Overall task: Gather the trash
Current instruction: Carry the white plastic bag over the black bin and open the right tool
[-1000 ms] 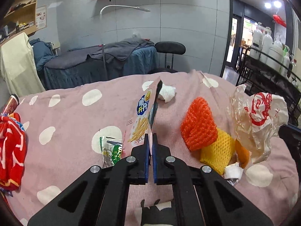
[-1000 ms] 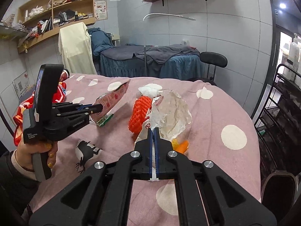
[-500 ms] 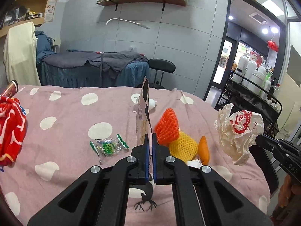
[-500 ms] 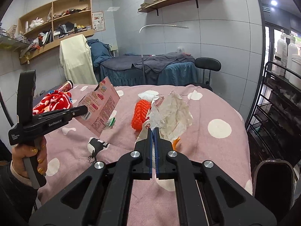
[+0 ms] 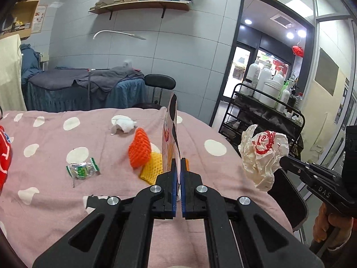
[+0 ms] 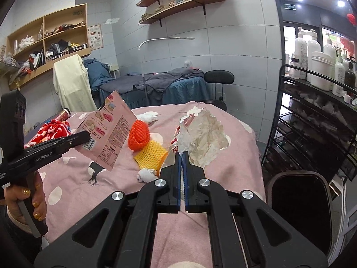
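Here the right gripper (image 6: 183,156), clamped on a crumpled white plastic bag with red print (image 6: 204,131), sits nearest the dark open bin (image 6: 299,203) just off the bed's right edge, while the left gripper (image 5: 177,167), pinching a flat pink snack wrapper (image 5: 170,134) upright, hangs farther over the pink polka-dot bedspread (image 5: 55,138).

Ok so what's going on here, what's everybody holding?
A person is clearing trash off a pink spotted bed with two handheld tools. The left tool is shut on a pink snack packet; the right tool is shut on a crumpled plastic bag. A dark bin stands beside the bed. Foam nets and tissues remain.
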